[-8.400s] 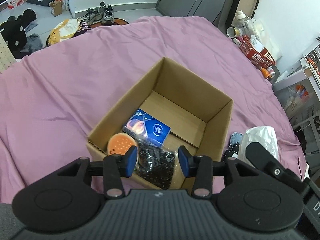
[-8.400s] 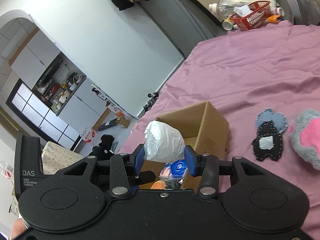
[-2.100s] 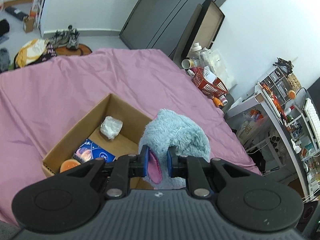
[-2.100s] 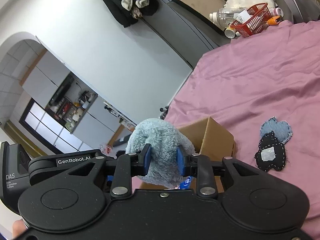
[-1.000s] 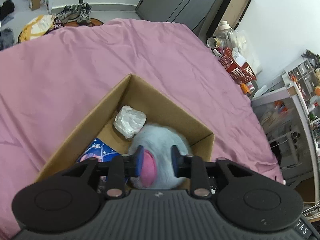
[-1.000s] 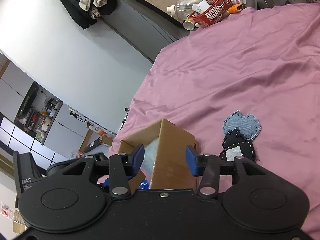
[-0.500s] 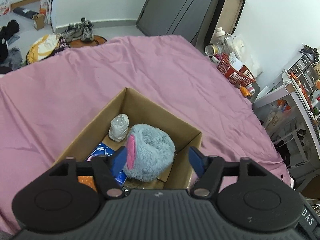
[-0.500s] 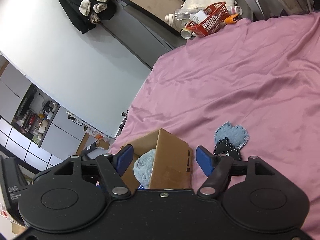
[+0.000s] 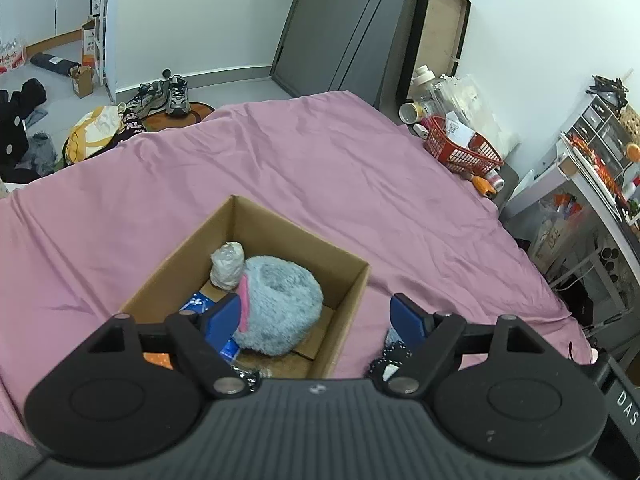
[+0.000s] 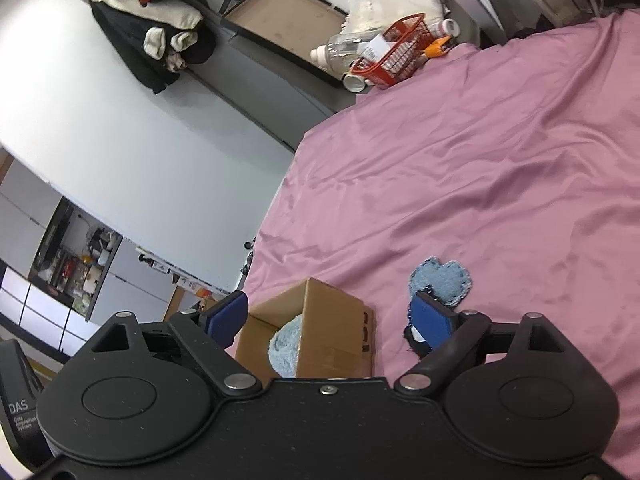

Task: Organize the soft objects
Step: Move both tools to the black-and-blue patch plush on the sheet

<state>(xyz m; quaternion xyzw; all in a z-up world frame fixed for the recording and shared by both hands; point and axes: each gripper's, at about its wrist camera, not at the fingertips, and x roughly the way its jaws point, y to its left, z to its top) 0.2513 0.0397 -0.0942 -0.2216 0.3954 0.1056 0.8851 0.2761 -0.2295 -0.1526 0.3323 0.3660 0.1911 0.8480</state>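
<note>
A cardboard box (image 9: pixel 352 280) sits on the pink bedsheet (image 9: pixel 320 168). A fluffy blue plush with a pink patch (image 9: pixel 280 308) lies inside it beside a white crumpled plastic bag (image 9: pixel 227 264), a blue packet (image 9: pixel 196 302) and an orange item (image 9: pixel 158 360). My left gripper (image 9: pixel 316 316) is open and empty above the box's near edge. My right gripper (image 10: pixel 330 318) is open and empty, above the box (image 10: pixel 336 340), where the plush (image 10: pixel 286 346) shows. A blue and black fabric patch (image 10: pixel 440 280) lies on the sheet right of the box and shows partly in the left wrist view (image 9: pixel 386 360).
A red basket (image 9: pixel 460 148) with bottles and a cup stands off the bed's far right corner. Shelving with clutter (image 9: pixel 592 184) is on the right. Shoes and clothes (image 9: pixel 160 96) lie on the floor beyond the bed. A dark wardrobe (image 9: pixel 344 32) is behind.
Both grippers let go of the blue plush, which now lies in the box. Both have opened wide and pulled back and up from the box.
</note>
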